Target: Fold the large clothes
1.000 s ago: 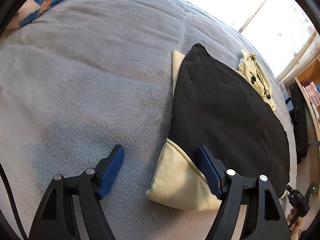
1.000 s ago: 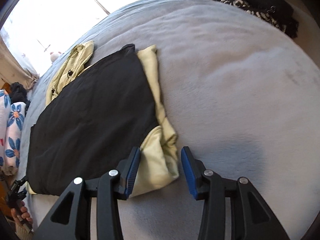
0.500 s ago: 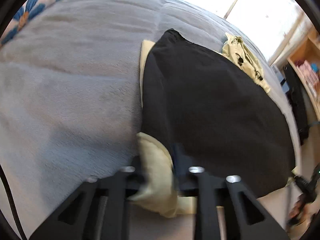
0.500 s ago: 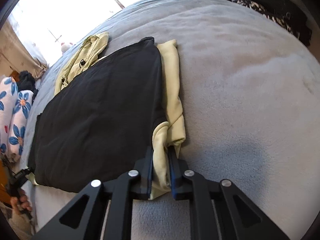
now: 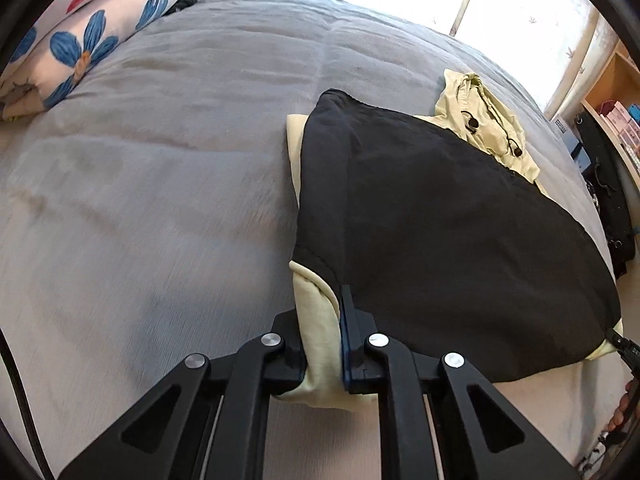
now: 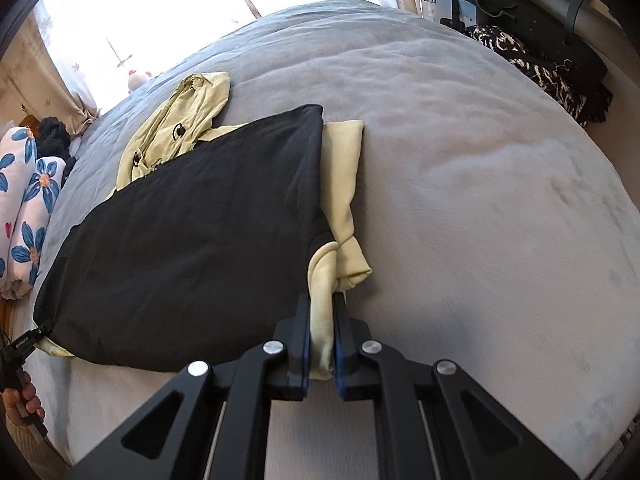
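left wrist view: the left gripper [image 5: 322,332] is clamped on the pale yellow hem corner of the jacket [image 5: 440,240], jaws having just squeezed in onto the cloth. the jacket lies on the grey blanket [image 5: 160,200] with its black lining up and the yellow hood [image 5: 484,124] at the far end. the flowered pillow [image 5: 80,48] sits at the far left. right wrist view, same deal: the right gripper [image 6: 321,336] has just pinched down on the other yellow hem corner, with a bunched yellow sleeve [image 6: 344,184] just beside it.
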